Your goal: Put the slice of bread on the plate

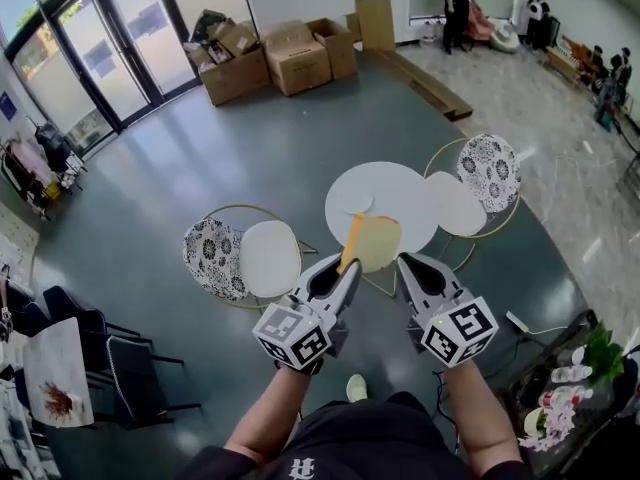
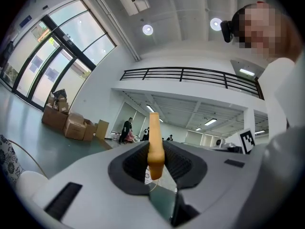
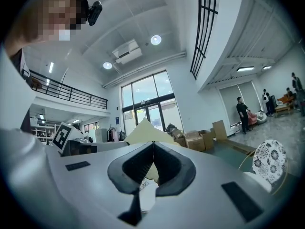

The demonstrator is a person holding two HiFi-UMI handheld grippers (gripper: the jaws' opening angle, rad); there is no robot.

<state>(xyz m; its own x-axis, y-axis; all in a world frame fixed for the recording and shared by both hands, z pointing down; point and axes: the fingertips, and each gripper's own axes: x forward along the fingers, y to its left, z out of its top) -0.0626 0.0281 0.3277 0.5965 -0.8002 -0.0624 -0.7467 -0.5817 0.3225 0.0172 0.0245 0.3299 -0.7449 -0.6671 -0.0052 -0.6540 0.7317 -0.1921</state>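
Observation:
The slice of bread (image 1: 370,242), pale yellow with an orange crust, hangs in the air over the near edge of the round white table (image 1: 400,183). My left gripper (image 1: 350,266) is shut on its left edge. In the left gripper view the bread (image 2: 155,137) stands edge-on between the pads of the left gripper (image 2: 155,152). My right gripper (image 1: 403,260) is just right of the slice, jaws shut with nothing between them. In the right gripper view the bread (image 3: 143,130) shows face-on beyond the right gripper (image 3: 153,144). A small white plate (image 1: 357,202) lies on the table beyond the bread.
Two gold-framed chairs with patterned backs flank the table, one at the left (image 1: 270,258) and one at the right (image 1: 489,171). Cardboard boxes (image 1: 270,58) stand by the glass doors far back. People stand at the far right. Dark chairs (image 1: 130,363) are at the left.

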